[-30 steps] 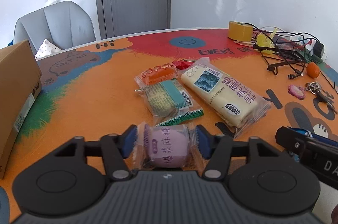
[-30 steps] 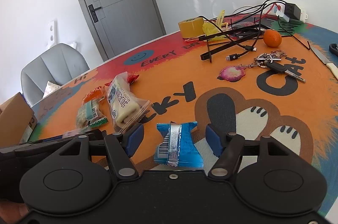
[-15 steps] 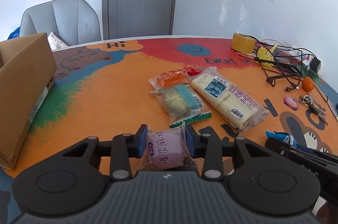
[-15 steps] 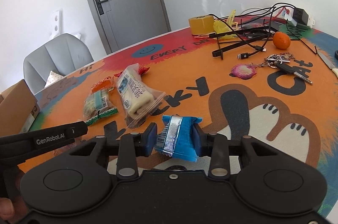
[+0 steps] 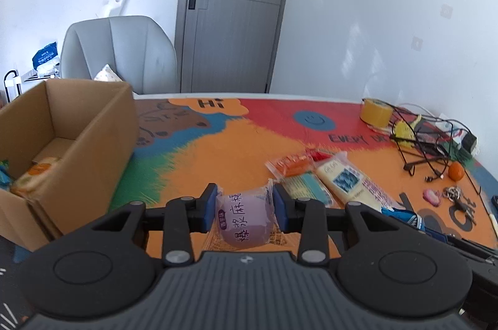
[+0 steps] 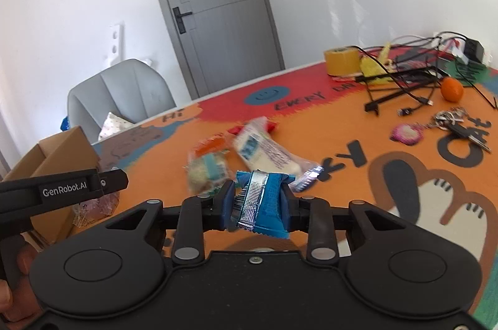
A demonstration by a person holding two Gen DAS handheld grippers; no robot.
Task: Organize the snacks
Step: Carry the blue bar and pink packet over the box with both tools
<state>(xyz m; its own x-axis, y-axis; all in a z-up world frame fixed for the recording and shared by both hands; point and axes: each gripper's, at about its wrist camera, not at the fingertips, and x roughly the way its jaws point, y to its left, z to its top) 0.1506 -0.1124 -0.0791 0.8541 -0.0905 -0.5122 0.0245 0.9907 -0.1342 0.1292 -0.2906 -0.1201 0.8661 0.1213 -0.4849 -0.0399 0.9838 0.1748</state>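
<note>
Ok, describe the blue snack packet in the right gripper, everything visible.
The blue snack packet is a small crinkly foil wrapper, blue with a silver seam strip carrying a barcode. It sits crumpled between the closing jaws of the right gripper, pads pressing both sides, lifted clear of the table, its serrated lower edge hanging free.

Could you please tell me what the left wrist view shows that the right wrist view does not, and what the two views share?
Only the left wrist view looks into the cardboard box, where a snack already lies, and shows the left gripper shut on the purple snack.

Only the right wrist view shows the right gripper, closing on the crumpled blue packet, and a person's hand at the left edge.

Both show the snacks on the table, the tape roll, the orange and the keys.
</note>
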